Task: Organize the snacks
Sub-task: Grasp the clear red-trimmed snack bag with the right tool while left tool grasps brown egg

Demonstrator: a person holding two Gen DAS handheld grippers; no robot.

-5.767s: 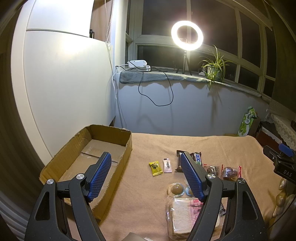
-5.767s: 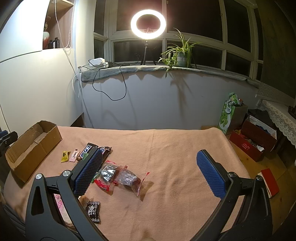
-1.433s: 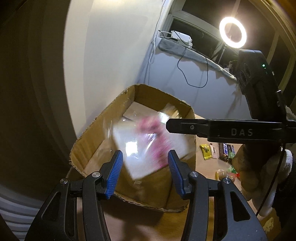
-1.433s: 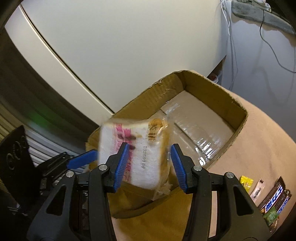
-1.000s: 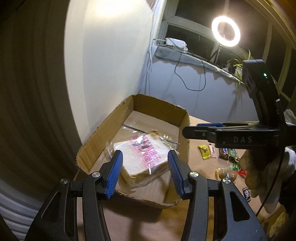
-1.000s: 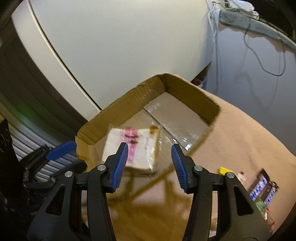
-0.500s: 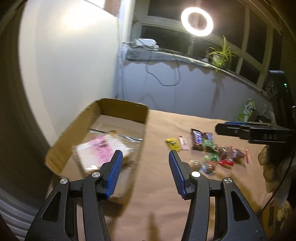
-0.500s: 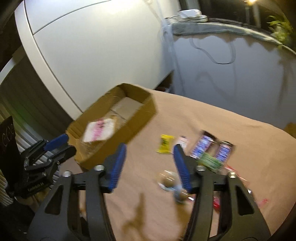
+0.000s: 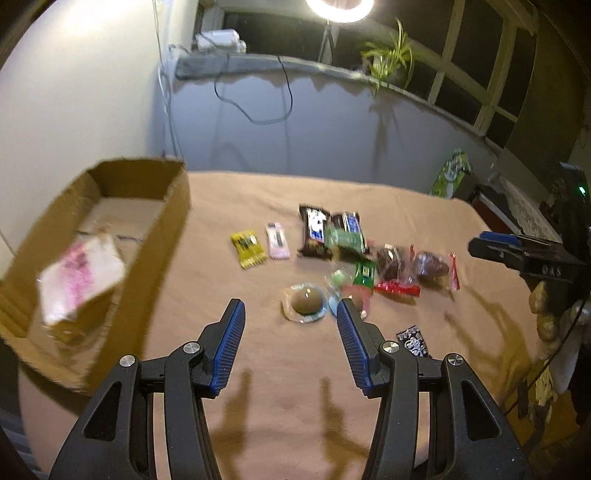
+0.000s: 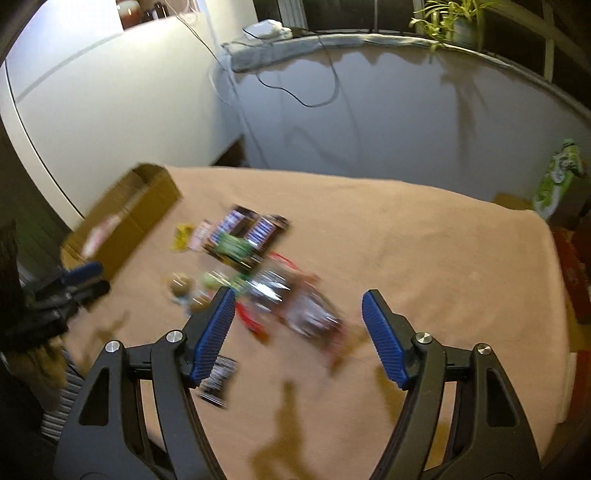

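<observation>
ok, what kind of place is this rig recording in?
Probably a room in a home, set up for recording: a potted spider plant on the windowsill, a glowing ring light, snacks on a tan cloth-covered table.

My jaws wore ribbed blue rubbery pads (image 9: 232, 350) on matt black plastic arms with bright metal screws. The bench (image 9: 258, 387) lay under matt, napped tan cloth. The box (image 9: 168, 206) was rough brown cardboard. The bread bag (image 9: 79, 278) and snack wrappers (image 9: 332, 236) were glossy plastic film.
</observation>
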